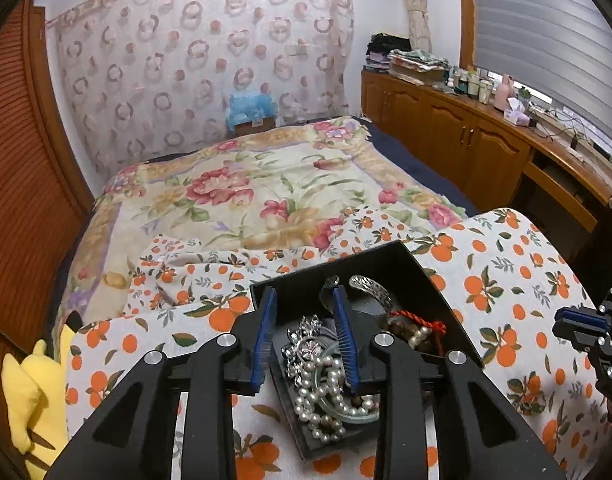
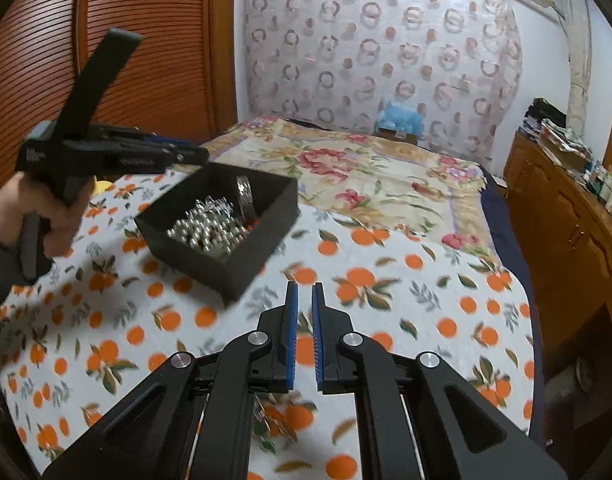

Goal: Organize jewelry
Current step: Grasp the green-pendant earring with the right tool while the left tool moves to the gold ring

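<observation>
The black box [image 1: 405, 264] sat on the orange-print cloth [image 1: 505, 280] at the near end of the bed, stuffed with a tangle of stuff: a pearl strand [image 1: 325, 392], a silver flower piece [image 1: 306, 340], a silver bangle [image 1: 371, 286] leaning toward the far wall of the box, and some wooden beads with a red cord [image 1: 415, 320] over on the right. The left gripper [image 1: 307, 344] hung right over the pile with its jaws partly open and nothing pinched between them, pearls just showing in the gap. The right gripper [image 2: 304, 332] was off to the right over bare cloth, jaws almost shut, only a sliver of gap, holding nothing. Honestly the risk looked like the tangle itself: if the left one closed on one loop of pearls, the whole clump could probably come up with it, or snag and drag the light box sideways, since nothing was bracing the box. Pearls could also slip off the pads.
</observation>
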A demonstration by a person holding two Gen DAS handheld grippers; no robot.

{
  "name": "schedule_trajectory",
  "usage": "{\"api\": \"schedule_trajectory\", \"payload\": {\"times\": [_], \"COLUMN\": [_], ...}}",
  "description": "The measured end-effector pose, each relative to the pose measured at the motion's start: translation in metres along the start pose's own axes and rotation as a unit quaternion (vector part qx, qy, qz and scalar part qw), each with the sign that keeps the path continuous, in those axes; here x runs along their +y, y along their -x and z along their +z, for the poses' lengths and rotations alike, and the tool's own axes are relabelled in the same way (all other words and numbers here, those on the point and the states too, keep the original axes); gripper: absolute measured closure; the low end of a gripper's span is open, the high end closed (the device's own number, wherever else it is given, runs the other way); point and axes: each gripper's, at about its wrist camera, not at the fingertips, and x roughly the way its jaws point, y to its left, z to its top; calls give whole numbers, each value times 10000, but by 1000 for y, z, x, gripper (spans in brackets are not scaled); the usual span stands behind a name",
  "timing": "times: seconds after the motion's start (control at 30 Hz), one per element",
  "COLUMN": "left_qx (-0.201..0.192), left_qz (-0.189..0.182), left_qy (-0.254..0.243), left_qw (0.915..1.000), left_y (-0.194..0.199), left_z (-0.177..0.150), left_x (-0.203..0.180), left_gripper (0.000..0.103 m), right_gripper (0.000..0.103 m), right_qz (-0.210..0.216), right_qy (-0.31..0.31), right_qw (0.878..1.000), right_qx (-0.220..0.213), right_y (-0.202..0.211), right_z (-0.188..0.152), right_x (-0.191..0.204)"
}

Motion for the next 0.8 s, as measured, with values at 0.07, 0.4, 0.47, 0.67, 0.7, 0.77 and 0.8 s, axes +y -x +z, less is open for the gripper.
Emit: {"api": "schedule_trajectory", "payload": {"times": [0.07, 0.4, 0.47, 0.67, 0.7, 0.77, 0.8], "left_qx": [4, -193, -209, -159, -120, -37, 23], "left_qz": [-22, -451, -582, -888, -917, -962, -986], "left_qy": [2, -63, -28, 26, 12, -30, -45], "left_qw": [10000, 9988, 9981, 9959, 9957, 9954, 9951], "left_y": [5, 47, 53, 62, 61, 58, 55], "left_z": [-5, -51, -60, -85, -88, -95, -97], "left_x": [-1, -24, -29, -46, -49, -54, -57], "left_gripper": [74, 55, 55, 54, 54, 54, 54], "right_gripper": [95, 76, 76, 76, 76, 76, 76], "right_qz": [13, 137, 196, 462, 455, 418, 402], "right_qy": [-74, -111, -58, 245, 314, 376, 378], "right_qw": [10000, 9997, 9995, 9969, 9963, 9956, 9951], "right_qx": [25, 177, 227, 586, 656, 757, 819], "right_y": [2, 16, 16, 7, 5, 2, -1], "right_z": [-8, -42, -47, -59, -61, -62, -63], "right_x": [-3, 1, 6, 30, 33, 35, 35]}}
